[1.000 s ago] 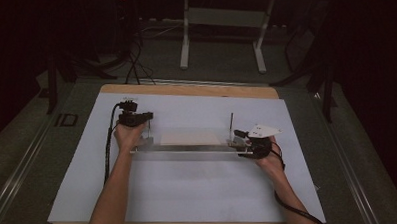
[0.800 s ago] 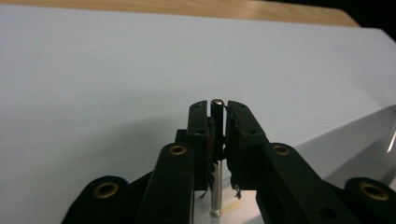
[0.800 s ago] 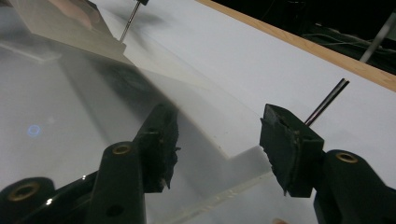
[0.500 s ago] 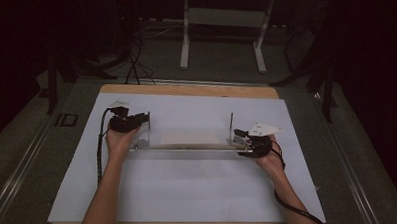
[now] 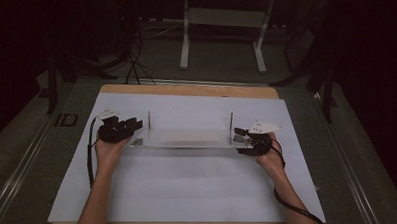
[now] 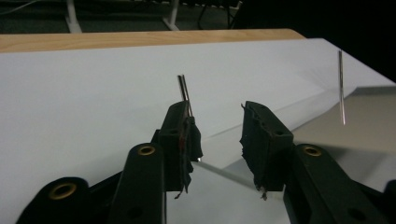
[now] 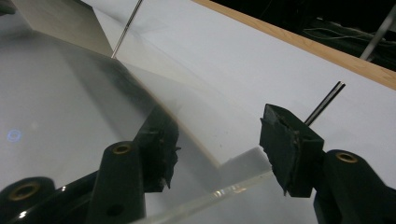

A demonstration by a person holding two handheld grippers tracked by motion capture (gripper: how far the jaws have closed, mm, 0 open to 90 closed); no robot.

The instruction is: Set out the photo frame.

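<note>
Across the middle of the white sheet (image 5: 189,192) on the table lies a clear acrylic base (image 5: 187,139) with two thin upright rods, one towards each end. The left gripper (image 5: 133,125), jaws just opened and parted around nothing, sits at its left end; it should back off level, clear of the left rod (image 6: 185,93). The right gripper (image 7: 217,149) stands wide at the right end, not pinching.
</note>
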